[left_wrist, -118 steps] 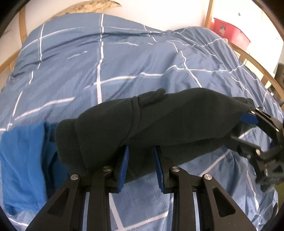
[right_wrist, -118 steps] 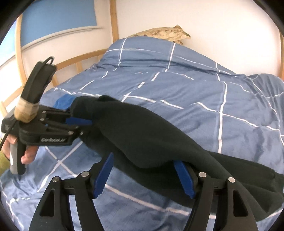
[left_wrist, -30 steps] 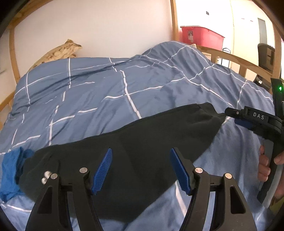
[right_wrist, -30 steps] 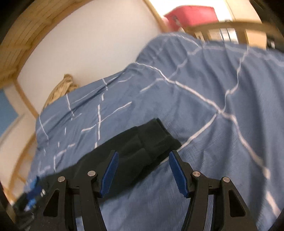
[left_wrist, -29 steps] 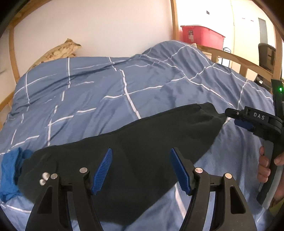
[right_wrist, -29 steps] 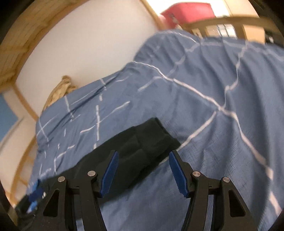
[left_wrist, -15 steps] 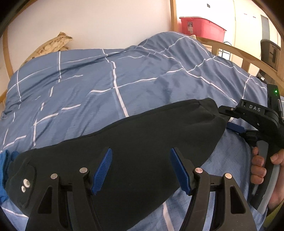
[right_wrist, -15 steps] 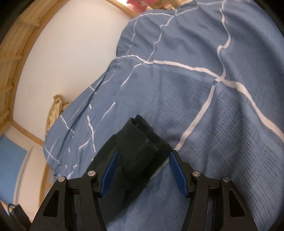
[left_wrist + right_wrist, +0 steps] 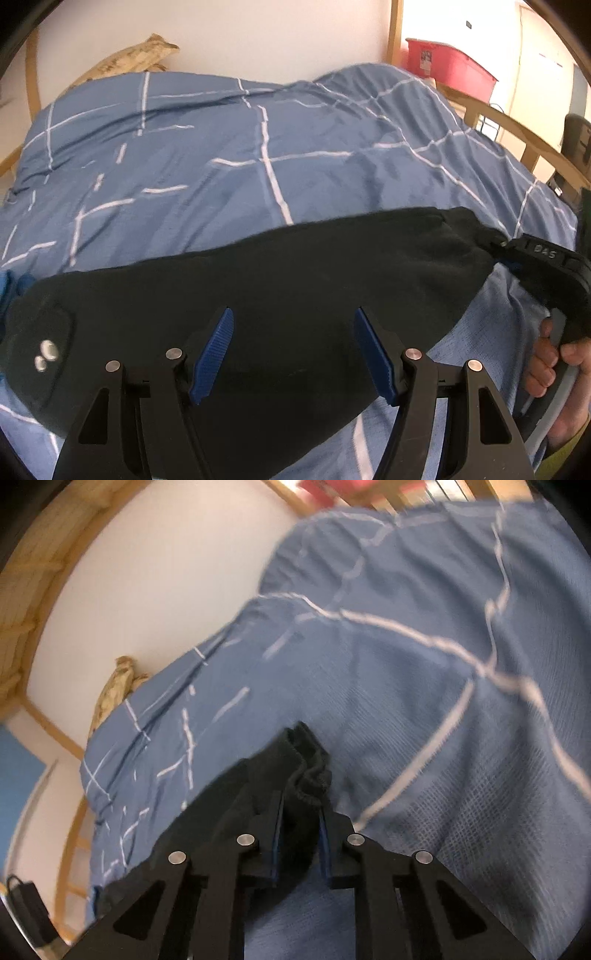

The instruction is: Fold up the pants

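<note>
The black pants lie stretched across the blue checked duvet, waistband with two metal snaps at the left. My left gripper is open, its blue pads over the pants' middle, holding nothing. My right gripper is shut on the pants' cuffed leg end. In the left wrist view the right gripper shows at the right end of the pants, held by a hand.
A blue garment lies at the left edge of the bed. A wooden bed frame runs along the right side, with a red bin behind it. A patterned pillow lies against the wall.
My right gripper has moved onto the leg end and closed on it. My left gripper has moved closer over the pants and stays open.
</note>
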